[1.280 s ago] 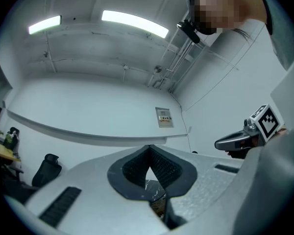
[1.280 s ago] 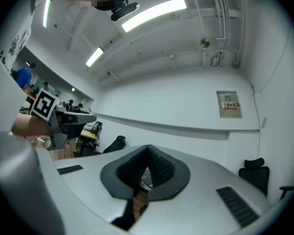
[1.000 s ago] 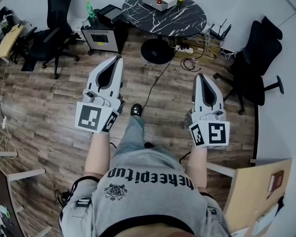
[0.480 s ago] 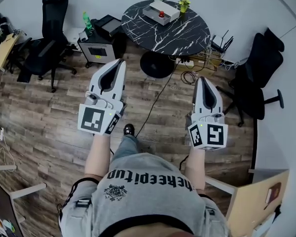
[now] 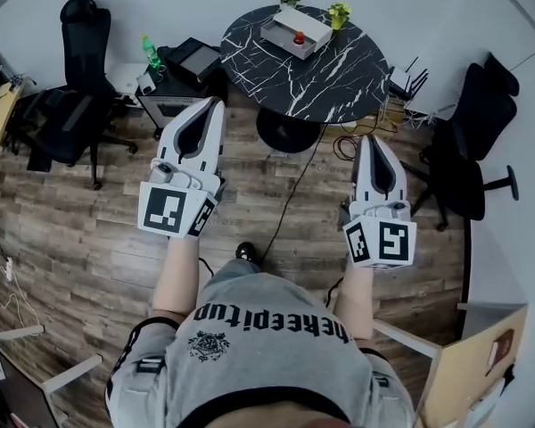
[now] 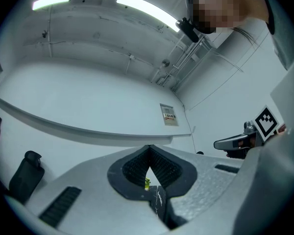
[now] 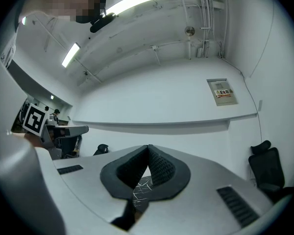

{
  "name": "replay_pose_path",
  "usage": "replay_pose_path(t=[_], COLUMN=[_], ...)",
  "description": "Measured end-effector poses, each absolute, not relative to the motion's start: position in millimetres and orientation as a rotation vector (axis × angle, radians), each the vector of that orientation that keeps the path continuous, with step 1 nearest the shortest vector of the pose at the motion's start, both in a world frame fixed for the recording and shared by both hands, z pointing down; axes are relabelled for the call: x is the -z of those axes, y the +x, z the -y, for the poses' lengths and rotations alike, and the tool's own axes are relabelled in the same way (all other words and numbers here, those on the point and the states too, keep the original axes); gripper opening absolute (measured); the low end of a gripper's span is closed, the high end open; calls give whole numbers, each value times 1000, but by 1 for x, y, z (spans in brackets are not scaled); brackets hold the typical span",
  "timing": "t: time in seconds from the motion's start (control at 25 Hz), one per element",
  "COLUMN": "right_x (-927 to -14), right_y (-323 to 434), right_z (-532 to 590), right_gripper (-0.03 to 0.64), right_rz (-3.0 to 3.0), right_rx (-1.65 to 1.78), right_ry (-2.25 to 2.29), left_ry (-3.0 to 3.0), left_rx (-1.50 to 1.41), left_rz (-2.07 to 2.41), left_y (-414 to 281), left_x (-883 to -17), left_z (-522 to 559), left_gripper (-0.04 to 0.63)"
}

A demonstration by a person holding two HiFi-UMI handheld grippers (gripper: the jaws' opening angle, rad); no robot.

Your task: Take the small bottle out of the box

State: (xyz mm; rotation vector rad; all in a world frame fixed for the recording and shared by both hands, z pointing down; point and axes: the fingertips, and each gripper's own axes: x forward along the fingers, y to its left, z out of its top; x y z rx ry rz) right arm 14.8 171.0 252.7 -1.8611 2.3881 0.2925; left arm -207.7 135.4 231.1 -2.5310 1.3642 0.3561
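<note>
Only the head view shows the whole round marble bench (image 5: 339, 69), well ahead. The left hand-held gripper (image 5: 216, 105) and right hand-held gripper (image 5: 369, 139) are closed and empty, their own views showing jaw tips meeting. The box (image 5: 310, 23) sits on the bench's far side, the small bottle (image 5: 299, 37) a red spot inside.

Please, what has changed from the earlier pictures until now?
The person has walked closer to the round black table with the white box; it now shows larger and lower in the head view. Nothing was taken hold of or let go. Both the left claw and the right claw stayed shut, empty and pointed forward.
</note>
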Motion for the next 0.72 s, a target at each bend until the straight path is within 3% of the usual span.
replay_pose_path(t=[0.72], right_x=[-263], right_y=[-26], right_z=[-78], right_gripper=[-2], right_rz=[-2329], right_rx=[-276], right_ry=[-1944], left_ry=[-2630], left_rx=[-392], left_rz=[-1254], left_y=[-235], left_x=[-252], left_z=[-30], left_gripper=[3])
